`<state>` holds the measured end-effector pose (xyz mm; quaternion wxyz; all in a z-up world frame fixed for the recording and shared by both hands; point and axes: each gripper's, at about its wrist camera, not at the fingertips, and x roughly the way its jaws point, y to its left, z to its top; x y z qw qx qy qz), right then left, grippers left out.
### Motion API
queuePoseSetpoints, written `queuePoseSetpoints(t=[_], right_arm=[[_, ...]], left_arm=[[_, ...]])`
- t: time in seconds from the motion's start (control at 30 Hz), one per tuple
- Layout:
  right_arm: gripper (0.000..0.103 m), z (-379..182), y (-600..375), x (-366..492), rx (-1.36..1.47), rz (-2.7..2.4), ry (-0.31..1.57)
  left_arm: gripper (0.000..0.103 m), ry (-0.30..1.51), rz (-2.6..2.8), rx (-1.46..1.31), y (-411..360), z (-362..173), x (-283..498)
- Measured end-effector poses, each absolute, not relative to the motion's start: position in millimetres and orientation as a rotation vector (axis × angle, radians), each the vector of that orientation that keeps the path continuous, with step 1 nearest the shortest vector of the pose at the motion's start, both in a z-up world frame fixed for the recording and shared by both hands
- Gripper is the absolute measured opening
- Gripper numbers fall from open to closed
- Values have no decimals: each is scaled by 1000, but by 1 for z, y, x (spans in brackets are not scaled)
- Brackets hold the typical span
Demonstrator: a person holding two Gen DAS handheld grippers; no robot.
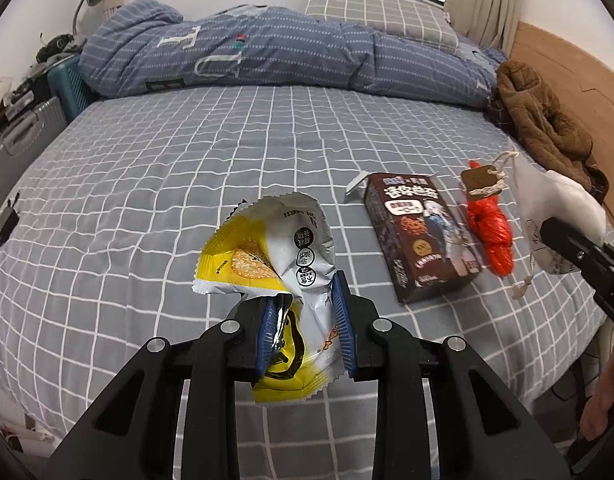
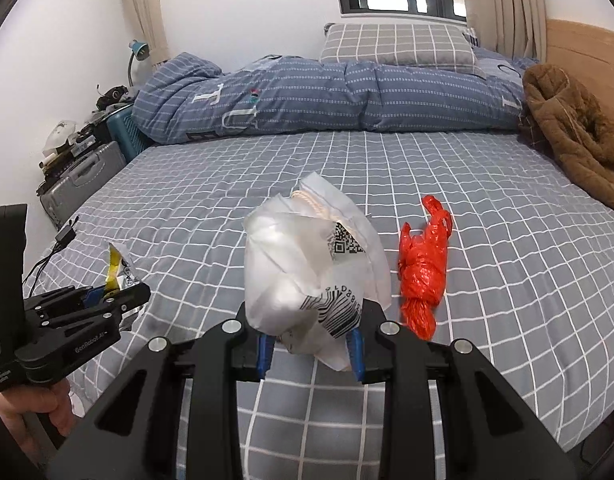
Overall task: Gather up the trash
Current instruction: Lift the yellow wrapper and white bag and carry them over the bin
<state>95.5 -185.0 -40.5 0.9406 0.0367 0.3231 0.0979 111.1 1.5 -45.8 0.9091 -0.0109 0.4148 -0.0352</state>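
My left gripper is shut on a crumpled yellow and silver snack wrapper, held above the grey checked bed. My right gripper is shut on a white plastic bag printed with barcodes, also lifted off the bed. On the sheet to the right lie a dark brown snack box and a knotted red plastic bag, with a brown tag on string beside them. The left gripper with its wrapper shows at the right wrist view's left edge.
A rolled blue quilt and a checked pillow lie across the far end of the bed. A brown fleece coat lies at the right edge. Suitcases stand left of the bed, and a black charger with cable rests near that edge.
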Motion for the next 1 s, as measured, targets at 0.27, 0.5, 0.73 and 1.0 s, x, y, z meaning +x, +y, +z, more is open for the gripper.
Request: queuePoseSetpoints(t=[0.27, 0.5, 0.73, 1.0], right_arm=[[28, -29, -175, 60, 58, 207, 631], [28, -27, -169, 36, 53, 208, 632], [28, -24, -168, 14, 69, 215, 629], [28, -31, -165, -10, 70, 213, 650]], left_arm=[[26, 846, -96, -38, -4, -38, 74], [26, 841, -109, -46, -8, -33, 47], [26, 844, -116, -52, -12, -31, 23], [26, 849, -122, -76, -10, -31, -1]])
